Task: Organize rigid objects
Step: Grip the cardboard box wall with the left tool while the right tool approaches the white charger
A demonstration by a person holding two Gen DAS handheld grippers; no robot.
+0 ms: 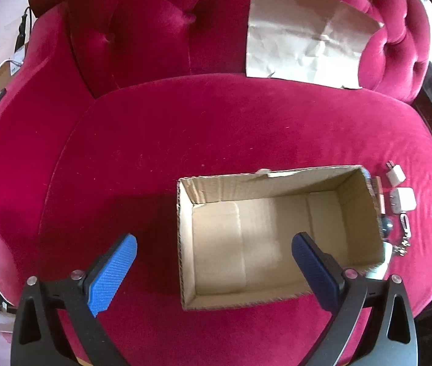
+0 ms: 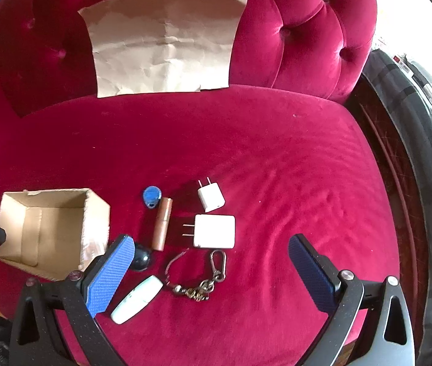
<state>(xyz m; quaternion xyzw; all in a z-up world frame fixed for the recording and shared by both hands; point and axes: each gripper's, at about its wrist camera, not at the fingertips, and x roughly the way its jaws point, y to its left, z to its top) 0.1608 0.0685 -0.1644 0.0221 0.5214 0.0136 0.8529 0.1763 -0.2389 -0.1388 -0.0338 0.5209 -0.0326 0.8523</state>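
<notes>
An open cardboard box (image 1: 280, 183) (image 2: 94, 210) sits empty on the red velvet seat. Right of it lie a small white plug (image 2: 211, 196) (image 1: 396, 173), a larger white charger (image 2: 214, 231) (image 1: 404, 199), a blue key fob (image 2: 151, 196), a copper tube (image 2: 162, 224), a dark round object (image 2: 141, 257), a white oval remote (image 2: 136, 299) and a keychain with a carabiner (image 2: 203, 280) (image 1: 403, 231). My left gripper (image 1: 214, 270) hovers open over the box's near left corner. Above the keychain and charger, my right gripper (image 2: 210, 270) is open and holds nothing.
A creased sheet of brown paper (image 2: 164, 42) (image 1: 307, 39) leans on the tufted backrest (image 1: 142, 27). The seat (image 2: 277, 152) drops off at its right edge to a dark wooden frame (image 2: 399, 158). Cables and clutter (image 1: 11, 58) sit beyond the left armrest.
</notes>
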